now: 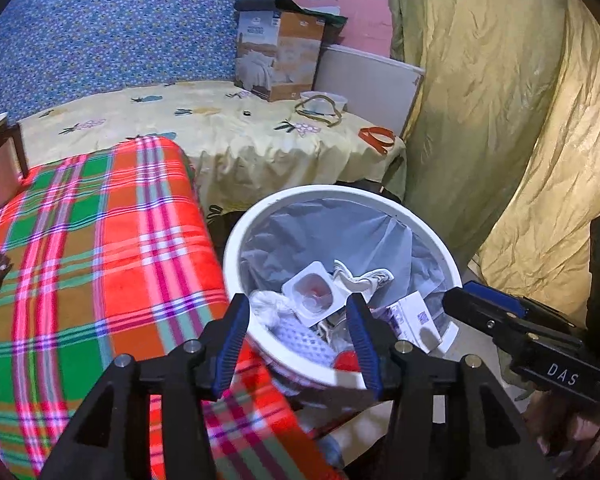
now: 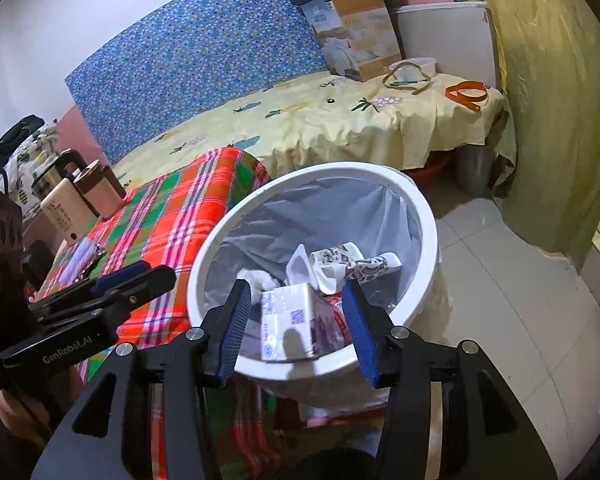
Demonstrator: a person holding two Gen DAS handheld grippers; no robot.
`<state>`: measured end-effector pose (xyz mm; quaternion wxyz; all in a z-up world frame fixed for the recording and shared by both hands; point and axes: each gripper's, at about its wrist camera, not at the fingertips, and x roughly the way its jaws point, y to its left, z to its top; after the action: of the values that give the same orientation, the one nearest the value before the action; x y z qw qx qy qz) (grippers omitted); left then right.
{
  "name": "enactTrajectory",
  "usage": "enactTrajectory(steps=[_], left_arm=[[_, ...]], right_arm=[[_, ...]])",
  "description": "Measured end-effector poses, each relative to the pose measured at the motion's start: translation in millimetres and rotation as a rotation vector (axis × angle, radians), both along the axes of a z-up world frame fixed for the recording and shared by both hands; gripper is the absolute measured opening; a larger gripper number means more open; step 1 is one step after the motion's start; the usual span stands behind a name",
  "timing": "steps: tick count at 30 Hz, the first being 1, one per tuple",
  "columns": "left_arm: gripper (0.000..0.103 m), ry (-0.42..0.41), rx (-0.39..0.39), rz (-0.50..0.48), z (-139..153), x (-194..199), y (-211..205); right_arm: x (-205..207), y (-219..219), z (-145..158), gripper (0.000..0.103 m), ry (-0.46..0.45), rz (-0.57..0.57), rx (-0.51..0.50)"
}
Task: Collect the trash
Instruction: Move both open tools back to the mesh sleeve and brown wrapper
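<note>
You are holding two hand-held grippers, left and right, both partly spread and gripping nothing, over one white bin. The bin is standing on tile floor beside a plaid-covered tabletop. One box, one cup and crumpled wrappers are lying inside its liner.

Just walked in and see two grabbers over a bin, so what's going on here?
A person is collecting trash with a two-finger gripper in each hand. Both the left gripper and the right gripper hang open over the white bin with nothing pinched between their pads. Inside the lined bin lie a small white box, a plastic cup and crumpled paper. The bin stands beside a plaid blanket.
</note>
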<state>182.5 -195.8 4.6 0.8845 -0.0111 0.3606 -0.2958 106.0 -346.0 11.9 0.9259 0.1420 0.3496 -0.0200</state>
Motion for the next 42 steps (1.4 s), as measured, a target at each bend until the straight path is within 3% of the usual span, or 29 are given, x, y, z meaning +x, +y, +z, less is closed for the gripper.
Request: enactTrajectory(steps=[20,42], left_arm=[[0.052,-0.018,-0.021,0.155,0,-39,101],[0.052,-0.016,0.01,0.34,-16,-33,198]], right_arm=[[-3,74,9,0.05,-0.016,0.198,0.012],[21,141,4,0.05,0.031,0.324,0.013]])
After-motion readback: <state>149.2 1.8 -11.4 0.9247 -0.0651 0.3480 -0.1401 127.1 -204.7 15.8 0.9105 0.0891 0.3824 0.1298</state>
